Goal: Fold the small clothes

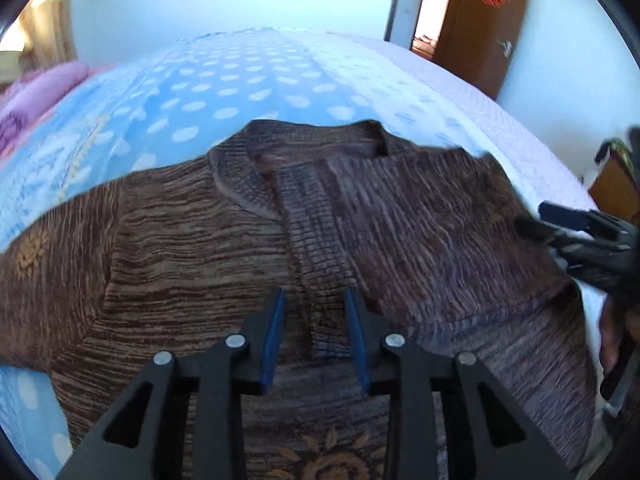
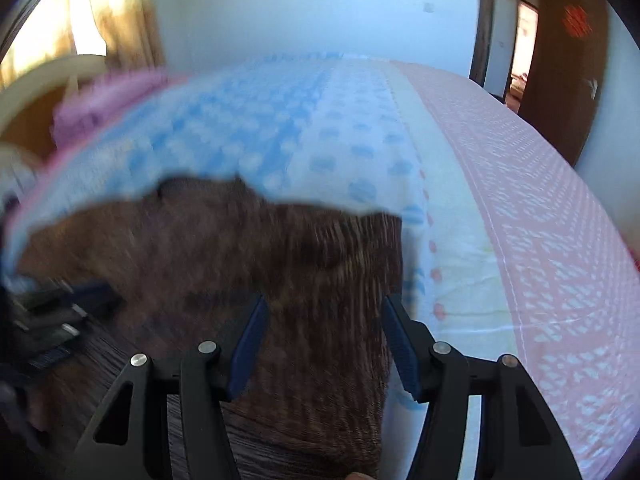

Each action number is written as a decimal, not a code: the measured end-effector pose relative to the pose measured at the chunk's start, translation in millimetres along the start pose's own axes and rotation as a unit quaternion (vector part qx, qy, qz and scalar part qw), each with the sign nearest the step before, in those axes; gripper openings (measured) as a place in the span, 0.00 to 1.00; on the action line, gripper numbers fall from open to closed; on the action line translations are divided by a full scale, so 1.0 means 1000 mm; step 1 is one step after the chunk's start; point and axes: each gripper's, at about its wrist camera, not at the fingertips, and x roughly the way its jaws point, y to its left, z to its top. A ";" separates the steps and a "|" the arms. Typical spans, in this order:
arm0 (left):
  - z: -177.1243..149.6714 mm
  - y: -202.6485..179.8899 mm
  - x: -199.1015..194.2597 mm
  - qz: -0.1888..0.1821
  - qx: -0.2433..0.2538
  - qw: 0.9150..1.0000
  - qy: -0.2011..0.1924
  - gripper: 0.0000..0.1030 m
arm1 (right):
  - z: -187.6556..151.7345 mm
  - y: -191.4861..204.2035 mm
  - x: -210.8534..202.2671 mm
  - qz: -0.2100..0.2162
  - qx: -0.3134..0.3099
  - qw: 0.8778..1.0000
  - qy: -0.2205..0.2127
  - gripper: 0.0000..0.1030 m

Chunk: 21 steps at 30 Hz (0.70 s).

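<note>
A brown striped knit sweater (image 1: 192, 240) lies flat on the bed, neckline away from me, its right side folded inward over the chest (image 1: 420, 216). My left gripper (image 1: 316, 300) hovers open just above the sweater's middle, nothing between its blue pads. My right gripper (image 2: 324, 312) is open over the sweater's folded right edge (image 2: 328, 264), which shows blurred in the right wrist view. The right gripper also shows in the left wrist view (image 1: 580, 236) at the sweater's right edge.
The bed is covered by a blue sheet with white dots (image 1: 240, 92) and a pink patterned strip (image 2: 540, 240) along the right. A pink cloth (image 1: 36, 96) lies at the far left. An open brown door (image 1: 480, 20) stands beyond.
</note>
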 end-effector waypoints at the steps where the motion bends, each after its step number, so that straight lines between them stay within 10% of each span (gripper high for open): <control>1: -0.001 0.001 -0.003 -0.010 -0.003 1.000 0.002 0.32 | -0.007 -0.004 0.012 -0.033 -0.001 0.999 0.027 0.54; 12: -0.026 0.015 -0.034 -0.024 0.002 1.000 0.017 0.55 | -0.008 -0.049 -0.018 -0.049 0.060 0.997 -0.024 0.58; 15: -0.026 0.029 -0.045 -0.004 -0.006 1.000 0.008 0.64 | 0.018 -0.040 0.004 -0.030 0.055 0.998 -0.016 0.58; 21: -0.039 0.106 -0.081 0.080 -0.036 0.996 -0.014 0.74 | 0.027 -0.076 0.051 -0.122 0.104 0.987 0.027 0.58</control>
